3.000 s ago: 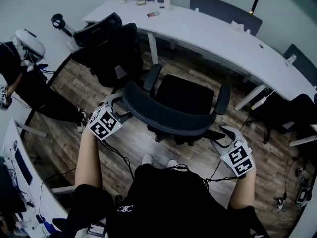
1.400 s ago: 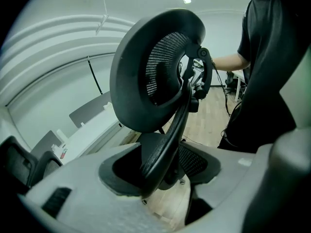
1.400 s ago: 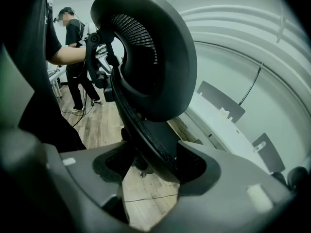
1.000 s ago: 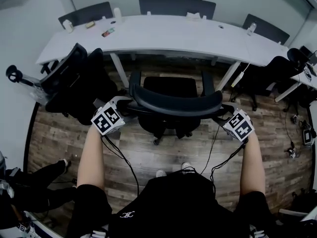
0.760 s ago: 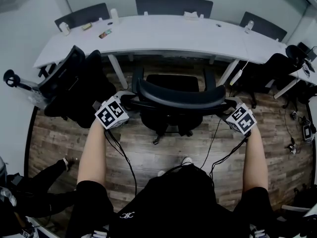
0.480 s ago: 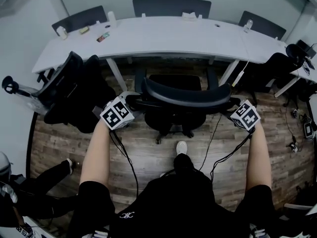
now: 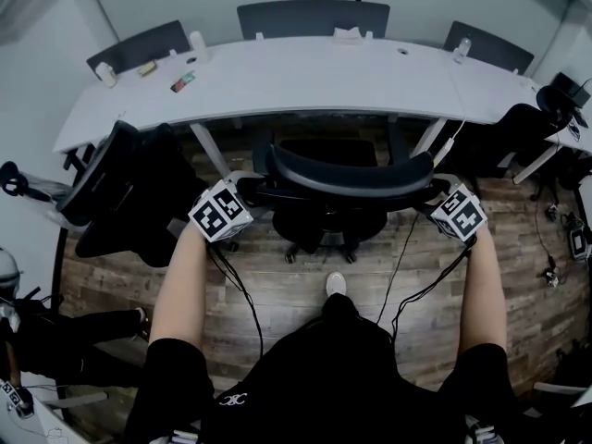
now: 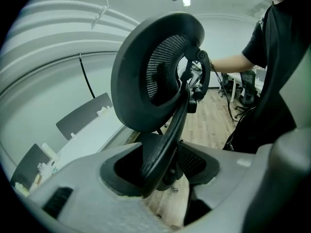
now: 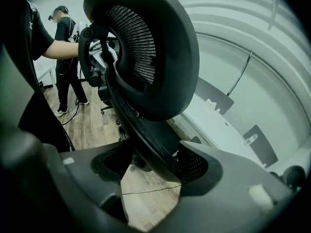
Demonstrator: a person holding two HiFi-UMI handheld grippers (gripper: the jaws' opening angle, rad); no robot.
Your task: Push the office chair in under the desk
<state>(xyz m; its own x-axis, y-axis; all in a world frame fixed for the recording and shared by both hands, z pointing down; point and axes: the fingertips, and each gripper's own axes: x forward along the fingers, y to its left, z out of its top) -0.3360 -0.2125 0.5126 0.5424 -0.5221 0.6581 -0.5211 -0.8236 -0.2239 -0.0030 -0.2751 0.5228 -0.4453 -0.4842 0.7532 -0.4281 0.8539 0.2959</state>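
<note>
The black office chair (image 7: 347, 181) faces the long white desk (image 7: 305, 77), and its seat (image 7: 331, 149) reaches under the desk's front edge. My left gripper (image 7: 246, 189) is at the left end of the curved mesh backrest, my right gripper (image 7: 433, 192) at the right end. In the left gripper view the backrest's rim (image 8: 167, 140) runs between the jaws of the left gripper (image 8: 160, 166), which are closing, with a gap on one side. In the right gripper view the rim (image 9: 146, 144) lies between the opening jaws of the right gripper (image 9: 150, 166), against one pad.
A second black chair (image 7: 120, 188) stands to the left, another (image 7: 518, 128) to the right. Grey chairs (image 7: 313, 17) line the desk's far side. Small items (image 7: 182, 81) lie on the desk. Cables (image 7: 407, 257) trail from the grippers. A person (image 9: 65, 33) stands nearby.
The chair and both grippers have moved forward toward the desk, and the seat has slid further under its edge. I have stepped after it.
</note>
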